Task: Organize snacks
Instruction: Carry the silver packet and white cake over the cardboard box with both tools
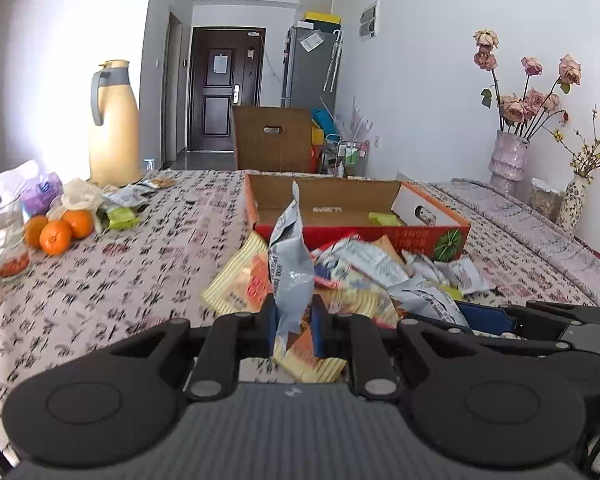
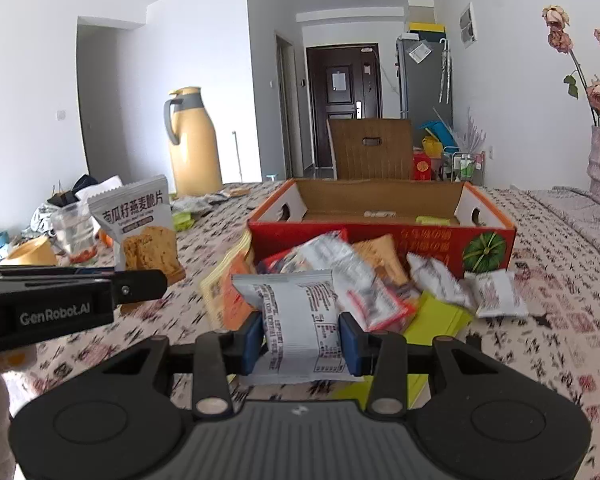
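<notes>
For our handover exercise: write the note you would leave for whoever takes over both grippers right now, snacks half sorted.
Left gripper: shut on a grey snack packet, held upright, edge-on.
Right gripper: shut on a second grey packet, held flat-side up.
Red cardboard box: open, just behind the pile; only a few small items visible inside.
Loose snack pile: on the tablecloth in front of the box.
Done: two packets picked up.
Left: drop both into the box, then clear the pile.

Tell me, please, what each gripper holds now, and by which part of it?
The left gripper pinches a grey snack packet near its lower end, edge-on. The right gripper clamps another grey snack packet by its two sides, around the middle.
</notes>
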Action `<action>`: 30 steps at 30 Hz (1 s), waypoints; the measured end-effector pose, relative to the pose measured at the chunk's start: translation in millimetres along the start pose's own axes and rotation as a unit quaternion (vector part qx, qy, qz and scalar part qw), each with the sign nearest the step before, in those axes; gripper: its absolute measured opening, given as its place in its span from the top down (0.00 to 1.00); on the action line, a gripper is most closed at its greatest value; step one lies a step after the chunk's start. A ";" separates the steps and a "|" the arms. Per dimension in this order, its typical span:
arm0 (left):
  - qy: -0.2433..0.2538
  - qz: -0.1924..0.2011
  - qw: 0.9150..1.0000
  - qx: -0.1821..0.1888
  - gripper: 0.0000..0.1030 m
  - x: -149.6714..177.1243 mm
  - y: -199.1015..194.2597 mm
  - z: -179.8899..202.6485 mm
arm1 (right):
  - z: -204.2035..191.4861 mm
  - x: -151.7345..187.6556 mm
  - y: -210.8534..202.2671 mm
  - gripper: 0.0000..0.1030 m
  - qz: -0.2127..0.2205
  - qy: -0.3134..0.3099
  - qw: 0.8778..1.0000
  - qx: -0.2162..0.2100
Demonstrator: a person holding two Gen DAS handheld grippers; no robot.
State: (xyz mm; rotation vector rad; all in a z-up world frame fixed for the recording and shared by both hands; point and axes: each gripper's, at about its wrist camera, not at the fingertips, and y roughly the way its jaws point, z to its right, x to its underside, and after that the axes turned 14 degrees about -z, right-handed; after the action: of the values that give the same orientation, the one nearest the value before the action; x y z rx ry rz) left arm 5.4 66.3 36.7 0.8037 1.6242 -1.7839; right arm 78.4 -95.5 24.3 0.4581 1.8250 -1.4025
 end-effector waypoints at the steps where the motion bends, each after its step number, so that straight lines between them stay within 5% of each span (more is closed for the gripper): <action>1: 0.002 0.001 1.000 0.000 0.84 -4.2 1.8 1.5 | 2.9 -3.5 0.6 0.61 0.003 0.002 1.000 0.000; 30: 0.010 0.010 1.000 -0.023 0.84 -145.6 105.6 38.3 | 111.9 -126.6 77.4 0.61 0.045 0.030 0.998 0.036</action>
State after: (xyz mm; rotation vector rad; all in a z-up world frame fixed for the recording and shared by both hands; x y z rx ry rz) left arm 178.1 23.5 83.2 0.8155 1.6583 -1.7246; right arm 251.8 -152.8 58.8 0.6180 1.7841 -1.4101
